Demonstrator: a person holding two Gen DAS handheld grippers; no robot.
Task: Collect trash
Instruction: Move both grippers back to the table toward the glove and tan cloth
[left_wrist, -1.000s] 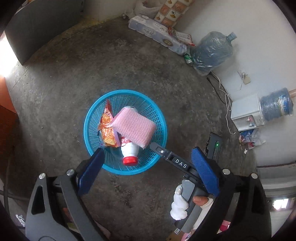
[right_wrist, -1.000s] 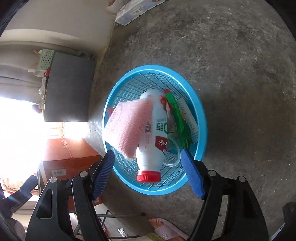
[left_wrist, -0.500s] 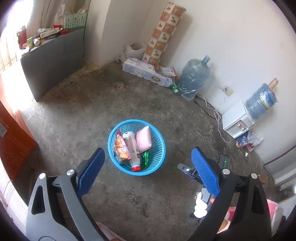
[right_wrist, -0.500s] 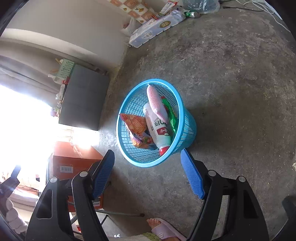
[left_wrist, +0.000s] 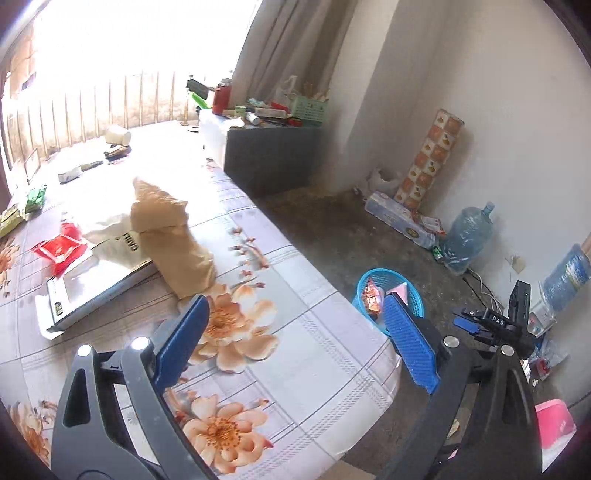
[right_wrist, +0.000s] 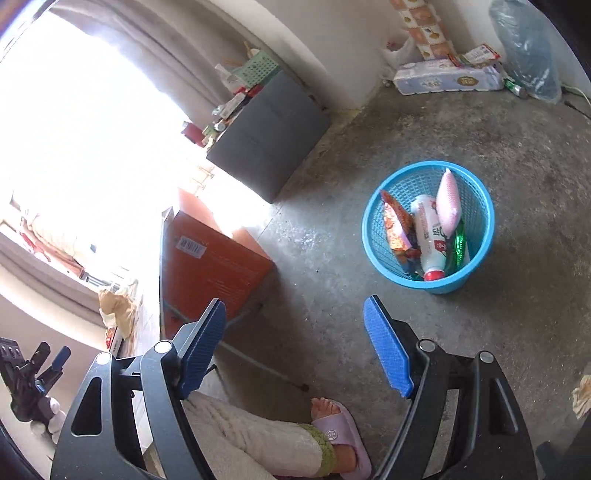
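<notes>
A blue plastic basket (right_wrist: 480, 236) stands on the concrete floor and holds a white bottle with a red cap (right_wrist: 428, 236), a pink sponge (right_wrist: 447, 206), an orange snack wrapper (right_wrist: 395, 225) and a green wrapper (right_wrist: 458, 247). It also shows past the table edge in the left wrist view (left_wrist: 373, 277). My left gripper (left_wrist: 295, 339) is open and empty above a floral tablecloth (left_wrist: 295, 354). A crumpled brown paper bag (left_wrist: 173, 240) and a red wrapper (left_wrist: 61, 247) lie on that table. My right gripper (right_wrist: 295, 354) is open and empty, high above the floor, apart from the basket.
A flat white box (left_wrist: 99, 284) lies beside the paper bag. An orange carton (right_wrist: 214, 266) and a dark cabinet (right_wrist: 266, 140) stand on the floor. Water jugs (left_wrist: 467, 240) and a long pack (right_wrist: 447, 77) sit by the wall. A slippered foot (right_wrist: 336, 424) is below my right gripper.
Both grippers have pulled up and away from the basket. The left view has swung from the floor onto the table top. The pink sponge now rests in the basket.
</notes>
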